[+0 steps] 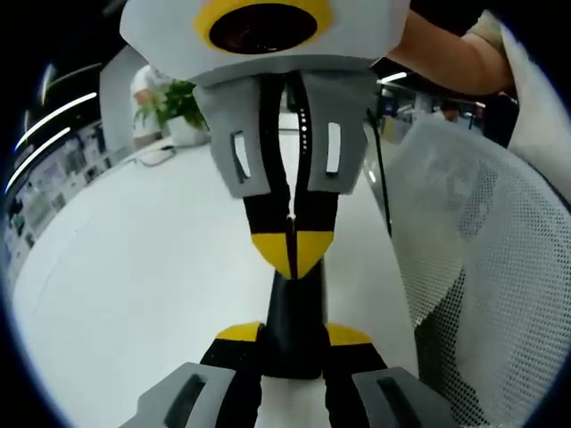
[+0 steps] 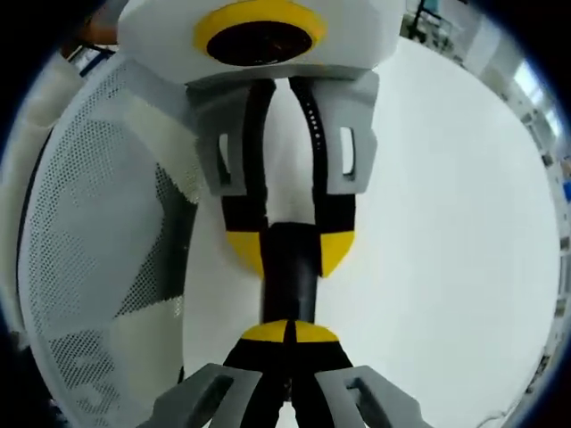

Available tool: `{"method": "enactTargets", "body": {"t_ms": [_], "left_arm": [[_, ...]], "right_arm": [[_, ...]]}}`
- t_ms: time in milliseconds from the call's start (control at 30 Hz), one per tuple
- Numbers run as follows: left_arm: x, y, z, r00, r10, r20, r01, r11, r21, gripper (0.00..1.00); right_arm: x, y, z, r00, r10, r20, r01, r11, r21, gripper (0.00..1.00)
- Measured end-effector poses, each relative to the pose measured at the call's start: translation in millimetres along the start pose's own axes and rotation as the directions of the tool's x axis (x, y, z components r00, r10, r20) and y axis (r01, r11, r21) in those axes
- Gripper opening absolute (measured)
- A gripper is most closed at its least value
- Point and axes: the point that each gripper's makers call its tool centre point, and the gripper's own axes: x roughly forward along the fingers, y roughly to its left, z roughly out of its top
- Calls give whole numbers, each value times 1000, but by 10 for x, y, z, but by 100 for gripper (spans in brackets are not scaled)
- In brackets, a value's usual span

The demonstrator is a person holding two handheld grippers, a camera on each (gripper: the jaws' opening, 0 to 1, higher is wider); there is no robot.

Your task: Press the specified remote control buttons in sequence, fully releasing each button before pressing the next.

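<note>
1. Left gripper (image 1: 293, 346): in the left gripper view I see my own yellow-tipped jaws parted around one end of the black remote control (image 1: 293, 325), one on each side of it, apparently clamping it.
2. Right gripper (image 2: 290, 332): in the right gripper view its tips are drawn together with no gap, resting on or just above the near end of the remote's upper face; I cannot tell whether they touch it.
3. Governing relation: the remote's long axis runs straight from one gripper to the other, above the white table (image 1: 134, 267). I judge the left the holder and the right the presser.
4. No button is resolvable, so I cannot say which lies under the tips.
5. A white mesh chair (image 1: 482, 267) stands beside the table.
</note>
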Motion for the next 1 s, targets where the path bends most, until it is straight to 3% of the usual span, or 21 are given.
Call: {"method": "enactTargets", "body": {"t_ms": [533,767,1000], "left_arm": [[2,-5,3,1000,2,2,-2,1000,0,24],[0,-11,10,1000,4,2,-4,1000,-2,24],[0,0,4,1000,5,2,-5,1000,-4,24]], "right_arm": [[25,-24,9,998,-31,-63,28,999,-43,0],[31,-53,-7,999,-5,-31,6,999,31,0],[28,-40,5,1000,2,-28,-1,999,39,0]]}}
